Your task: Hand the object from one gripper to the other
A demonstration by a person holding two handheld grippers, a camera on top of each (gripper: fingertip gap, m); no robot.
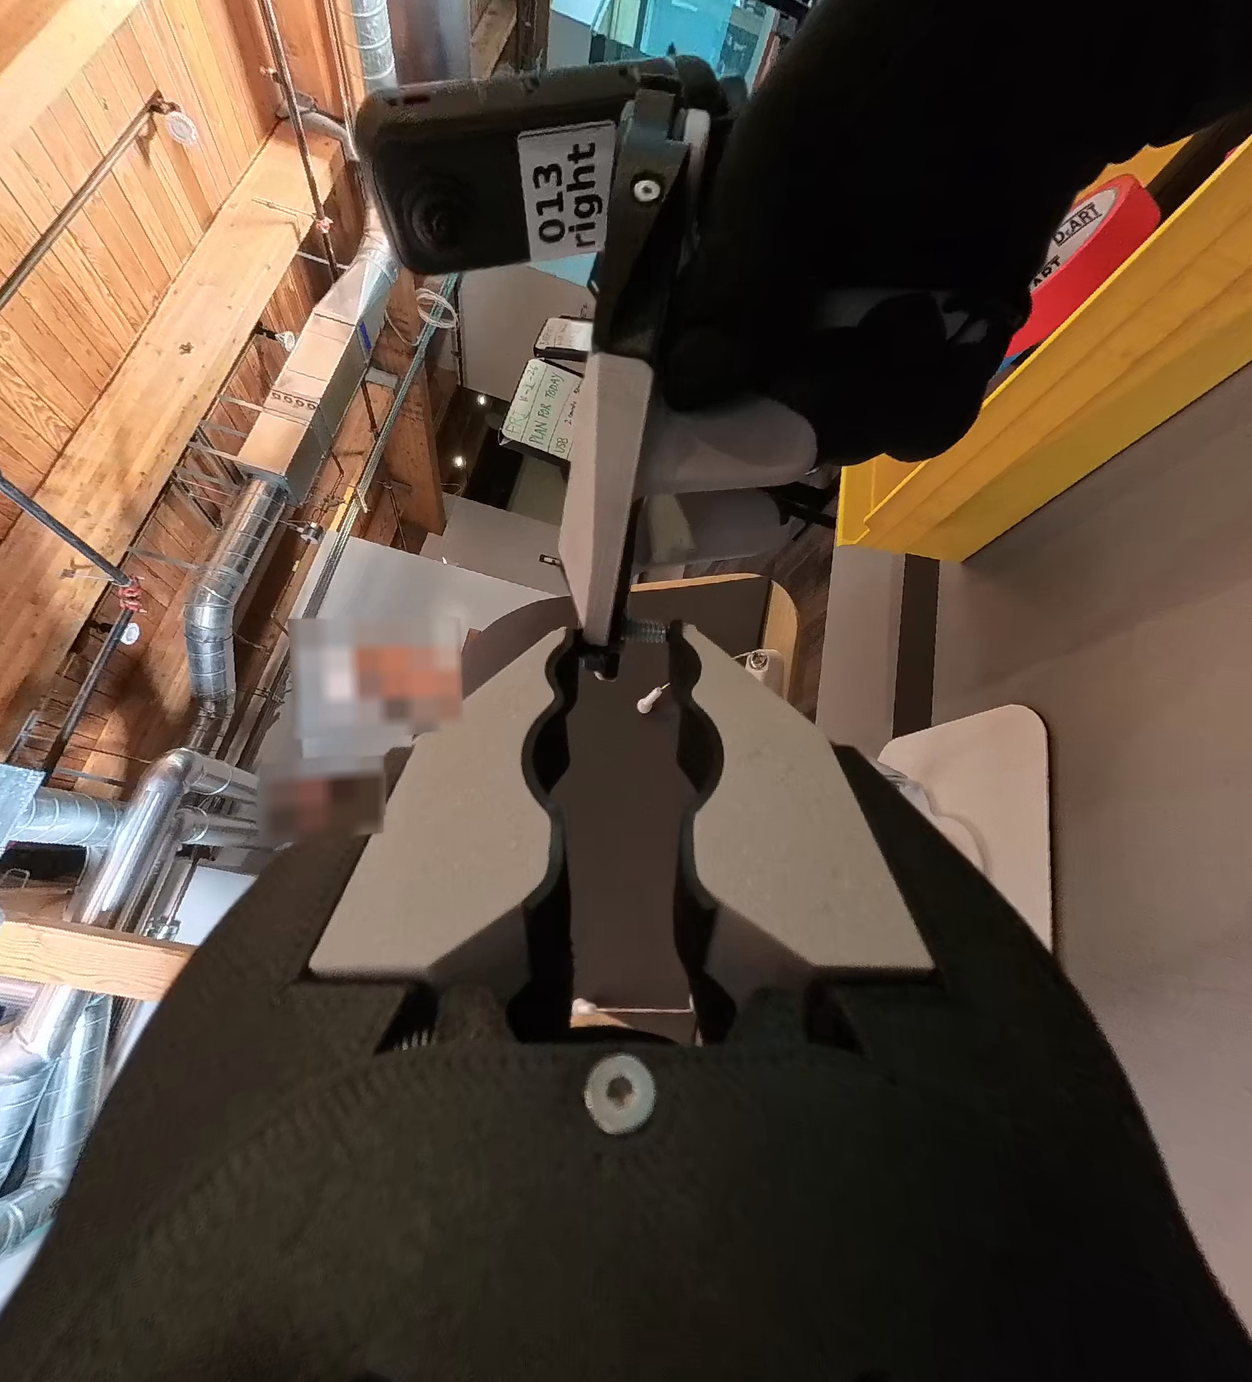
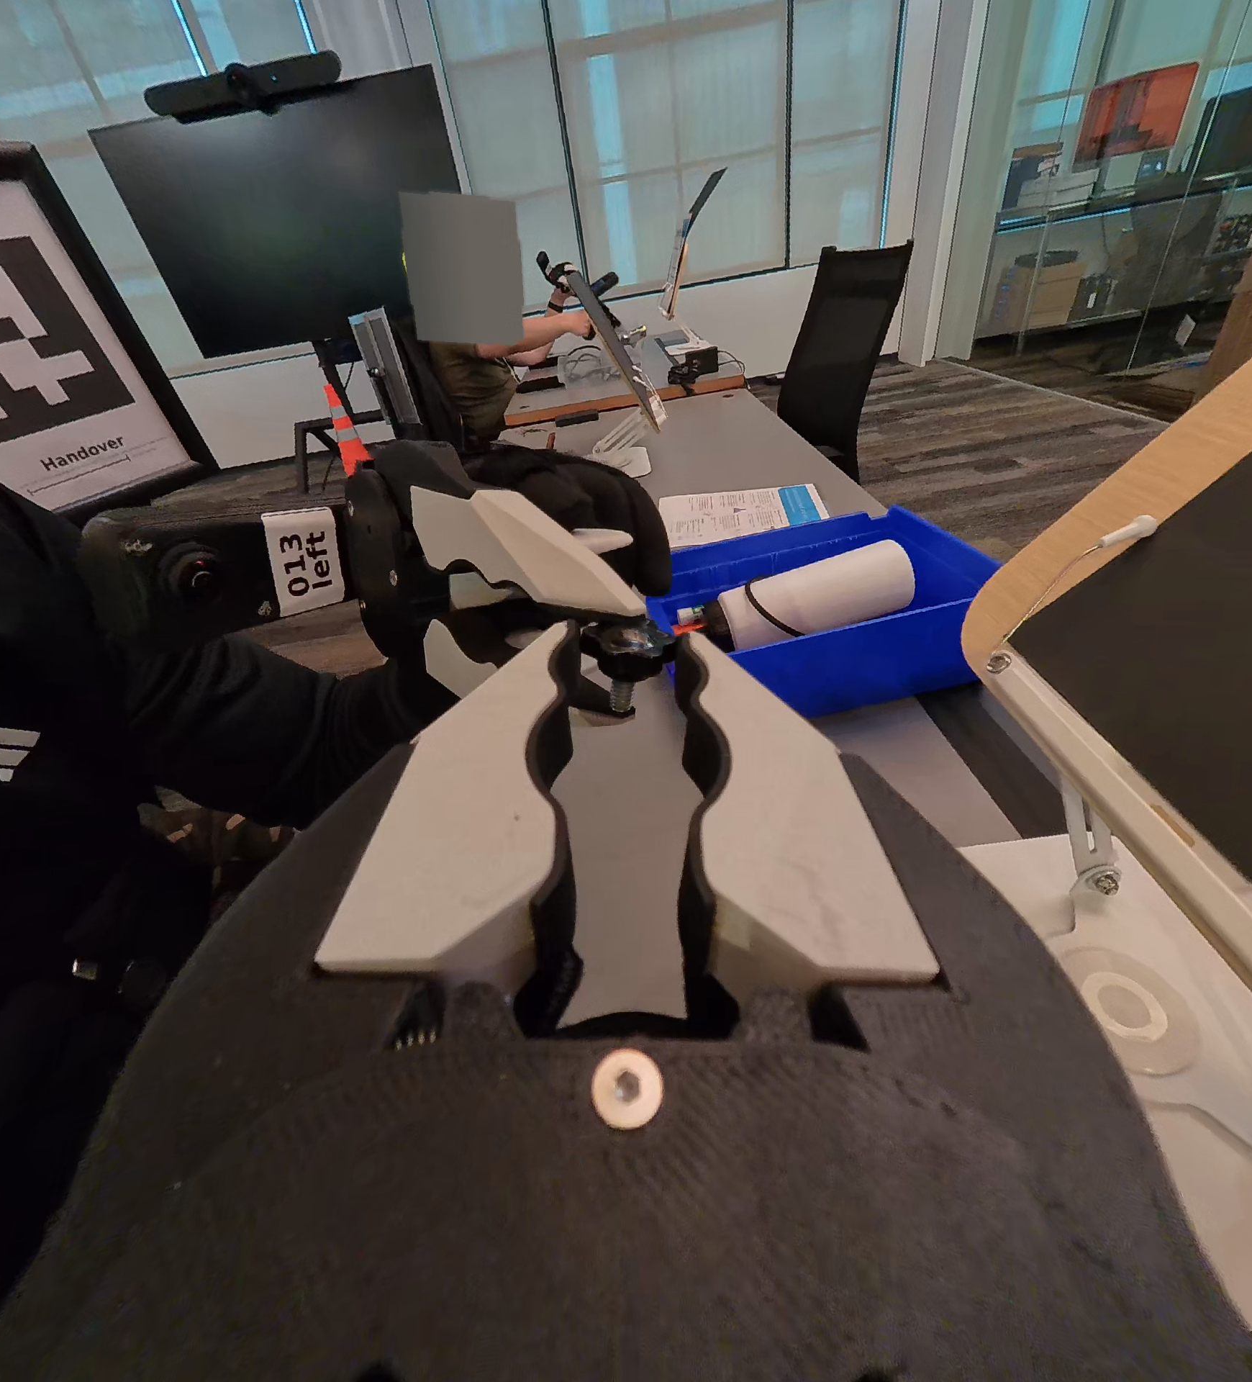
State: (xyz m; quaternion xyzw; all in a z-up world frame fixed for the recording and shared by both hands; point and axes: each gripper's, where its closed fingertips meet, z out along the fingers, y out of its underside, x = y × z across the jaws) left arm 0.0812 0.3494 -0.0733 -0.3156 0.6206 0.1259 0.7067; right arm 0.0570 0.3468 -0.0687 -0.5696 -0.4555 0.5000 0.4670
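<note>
The object is a small bolt with a black knob head (image 2: pixel 621 645) and a threaded silver shank (image 2: pixel 620 697). My right gripper (image 2: pixel 624 643) has its two fingertips closed on the sides of the knob. My left gripper (image 2: pixel 627 607) comes in from the left, one finger above the knob and the other below the shank end. In the left wrist view the shank (image 1: pixel 642 634) lies across the gap of my left gripper (image 1: pixel 627 643). The right gripper (image 1: pixel 603 662) reaches down onto the knob end. Both grippers appear to touch the bolt.
A blue bin (image 2: pixel 832 673) with a white bottle (image 2: pixel 825 591) stands on the grey table just beyond the grippers. A tilted black board (image 2: pixel 1169 673) on a white base (image 2: pixel 1169 1084) is at the right. A yellow bin (image 1: pixel 1101 419) holds a red tape roll (image 1: pixel 1101 232). A person sits at a far desk. My left and right fingertips are right by each other.
</note>
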